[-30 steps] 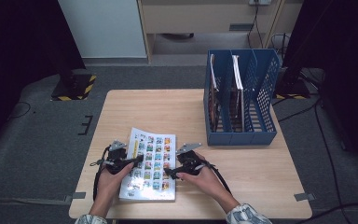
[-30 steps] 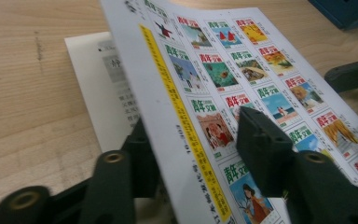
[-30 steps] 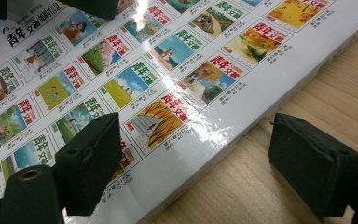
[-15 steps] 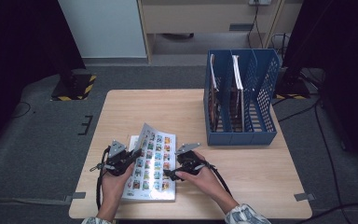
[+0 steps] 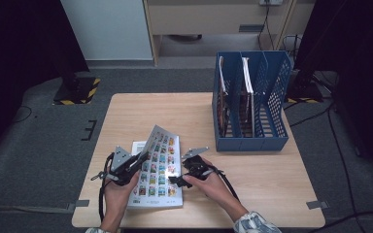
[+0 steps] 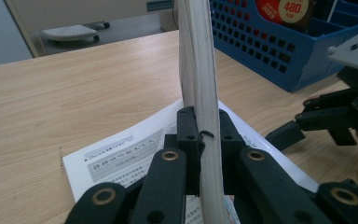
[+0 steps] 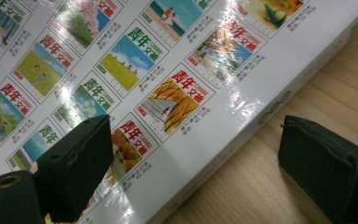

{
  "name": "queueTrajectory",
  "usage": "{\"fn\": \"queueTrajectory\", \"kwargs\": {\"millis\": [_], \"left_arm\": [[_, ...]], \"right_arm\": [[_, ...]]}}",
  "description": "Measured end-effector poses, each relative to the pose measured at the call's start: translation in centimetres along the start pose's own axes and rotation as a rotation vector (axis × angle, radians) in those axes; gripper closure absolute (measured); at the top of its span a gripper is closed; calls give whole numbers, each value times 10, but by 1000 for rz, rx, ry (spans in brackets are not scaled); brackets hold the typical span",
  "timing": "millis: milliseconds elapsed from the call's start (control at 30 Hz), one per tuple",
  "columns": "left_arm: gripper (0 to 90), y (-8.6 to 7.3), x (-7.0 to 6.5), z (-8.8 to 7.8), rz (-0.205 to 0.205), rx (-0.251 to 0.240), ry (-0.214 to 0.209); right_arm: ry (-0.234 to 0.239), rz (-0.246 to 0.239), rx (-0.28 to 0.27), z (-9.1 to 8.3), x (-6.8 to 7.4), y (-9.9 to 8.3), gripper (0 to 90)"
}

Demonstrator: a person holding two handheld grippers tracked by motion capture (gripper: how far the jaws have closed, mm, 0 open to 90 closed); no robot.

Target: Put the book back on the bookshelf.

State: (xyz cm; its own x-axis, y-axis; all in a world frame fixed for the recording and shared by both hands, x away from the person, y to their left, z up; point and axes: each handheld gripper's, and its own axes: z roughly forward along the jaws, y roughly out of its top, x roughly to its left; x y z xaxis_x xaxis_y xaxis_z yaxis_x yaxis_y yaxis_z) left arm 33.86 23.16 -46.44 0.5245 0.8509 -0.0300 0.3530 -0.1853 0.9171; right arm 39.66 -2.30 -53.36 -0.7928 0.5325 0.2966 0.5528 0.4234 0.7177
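Left gripper view: claw clamping cover.

Overhead light falls evenly on the table, while the surrounding room sinks into darkness. Glare streaks the glossy magazine cover; the nearest jaws look perhaps slightly soft.

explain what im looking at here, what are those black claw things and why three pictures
Those are hand-held grippers: a person sits at a wooden table with one in each hand. One picture looks down from above; the other two come from small cameras riding on each gripper, looking along its black jaws.

On the table lie a magazine and a blue file rack holding a few more. The left gripper has shut on the magazine's cover and lifted it, like opening a book. The right gripper is open, its jaws either side of the magazine's right edge, one over the cover, one over the wood.
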Motion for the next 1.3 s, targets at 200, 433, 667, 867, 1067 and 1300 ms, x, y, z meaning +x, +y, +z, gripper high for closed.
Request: {"fn": "queueTrajectory", "kwargs": {"millis": [200, 433, 667, 867, 1067, 1300], "left_arm": [[842, 4, -2, -6, -3, -35, -13], [842, 7, -1, -12, -34, -83, -62], [830, -1, 9, -2, -86, -45, -56], [768, -16, 18, 15, -84, 59, 21], [435, -23, 36, 13, -122, 71, 169], [383, -33, 41, 21, -59, 199, 199]], "right_arm": [[50, 30, -19, 5, -2, 3, 87], [110, 3, -13, 6, 4, 3, 83], [70, -5, 11, 8, 5, 3, 83], [50, -14, -5, 9, 7, 1, 83], [44, -27, -23, 10, 7, 0, 84], [38, -26, -26, 10, 8, -1, 85]]}}
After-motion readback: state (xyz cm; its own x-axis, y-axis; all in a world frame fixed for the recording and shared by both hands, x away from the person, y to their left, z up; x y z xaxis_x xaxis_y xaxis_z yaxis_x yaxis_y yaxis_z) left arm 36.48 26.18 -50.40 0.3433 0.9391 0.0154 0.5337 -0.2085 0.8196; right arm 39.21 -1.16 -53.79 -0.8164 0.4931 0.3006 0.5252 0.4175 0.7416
